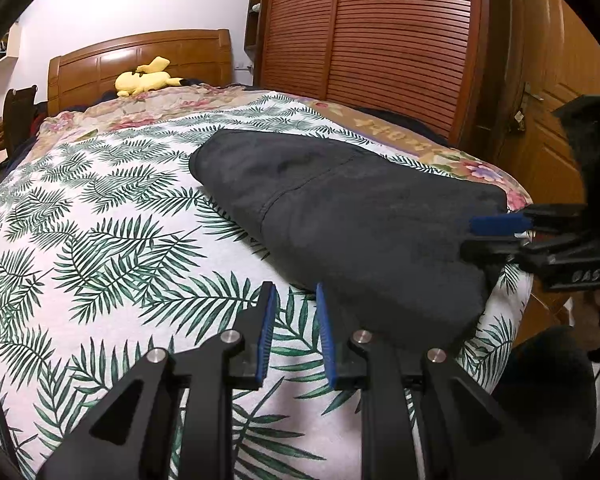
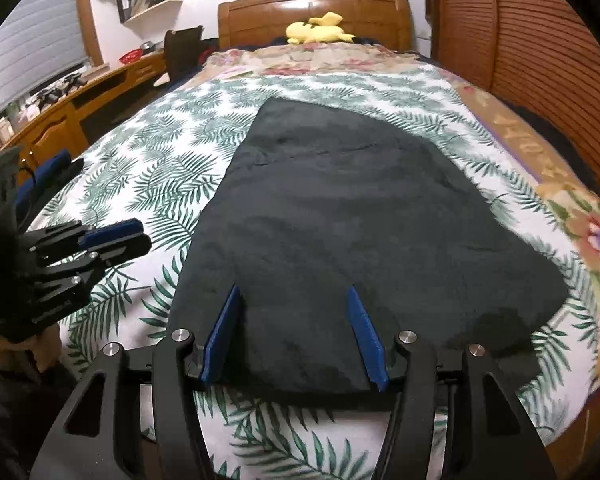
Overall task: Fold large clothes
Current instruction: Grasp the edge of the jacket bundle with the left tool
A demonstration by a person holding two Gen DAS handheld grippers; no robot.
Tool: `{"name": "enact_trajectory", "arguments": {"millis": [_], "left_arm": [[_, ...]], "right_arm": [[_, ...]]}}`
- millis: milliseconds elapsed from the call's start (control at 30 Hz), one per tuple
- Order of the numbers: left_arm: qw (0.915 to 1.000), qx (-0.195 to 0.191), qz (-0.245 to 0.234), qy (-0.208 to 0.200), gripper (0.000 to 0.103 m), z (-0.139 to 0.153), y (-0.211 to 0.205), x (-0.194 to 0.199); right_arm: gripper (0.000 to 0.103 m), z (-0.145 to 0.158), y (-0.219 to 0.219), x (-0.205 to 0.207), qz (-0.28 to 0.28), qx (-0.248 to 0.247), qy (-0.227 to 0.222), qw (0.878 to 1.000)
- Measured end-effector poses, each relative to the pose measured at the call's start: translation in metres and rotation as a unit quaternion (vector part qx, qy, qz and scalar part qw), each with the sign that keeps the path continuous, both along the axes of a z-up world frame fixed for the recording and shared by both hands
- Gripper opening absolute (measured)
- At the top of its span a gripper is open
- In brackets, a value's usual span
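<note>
Two claws hang over a bed (image 2: 148, 184) with a leafy cover. One big dark cloth (image 2: 340, 220) lies flat on the bed, already folded into a neat, thick pile. The right claw (image 2: 292, 292) hovers over the near edge of the cloth, blue pads spread apart, holding nothing. The left claw (image 1: 292, 292) waits beside the cloth over the leafy cover, pads a little apart and empty. If the right claw grabs only the top layer, the pile could slide open. A fast pull could drag the whole cloth crooked.
</note>
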State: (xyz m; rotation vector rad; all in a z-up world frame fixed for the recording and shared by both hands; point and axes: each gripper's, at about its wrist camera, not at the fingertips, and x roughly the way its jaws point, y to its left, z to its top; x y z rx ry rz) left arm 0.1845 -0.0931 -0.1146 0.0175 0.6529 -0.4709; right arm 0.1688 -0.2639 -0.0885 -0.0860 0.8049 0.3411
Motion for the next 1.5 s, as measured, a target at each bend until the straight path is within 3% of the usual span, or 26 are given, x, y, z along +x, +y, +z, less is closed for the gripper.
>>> {"name": "enact_trajectory", "arguments": {"millis": [300,633,967,1167,1500], "left_arm": [[1.0,0.001,-0.001,-0.01,0.018,0.002,-0.001,0.0],[0.9999,-0.007,-0.007,-0.013,0.018,0.003,-0.009,-0.002],[0.9999,0.006,-0.015,0.0,0.021,-0.003,-0.007,0.007],[0.9998,0.018,0.009,0.005,0.024,0.002,-0.003,0.037],[0.9979,0.007,0.048,0.042,0.024,0.018,0.007,0.134]], "right_arm": [[0.057,0.027,-0.054,-0.032,-0.063,-0.054,-0.033,0.996],[0.057,-0.004,-0.098,-0.025,-0.118,-0.068,-0.008,0.991],[0.057,-0.031,-0.117,-0.008,-0.121,-0.03,0.008,0.992],[0.06,-0.037,-0.122,0.003,-0.109,-0.009,0.002,0.994],[0.066,-0.044,-0.137,0.014,-0.081,0.028,0.002,0.996]]}}
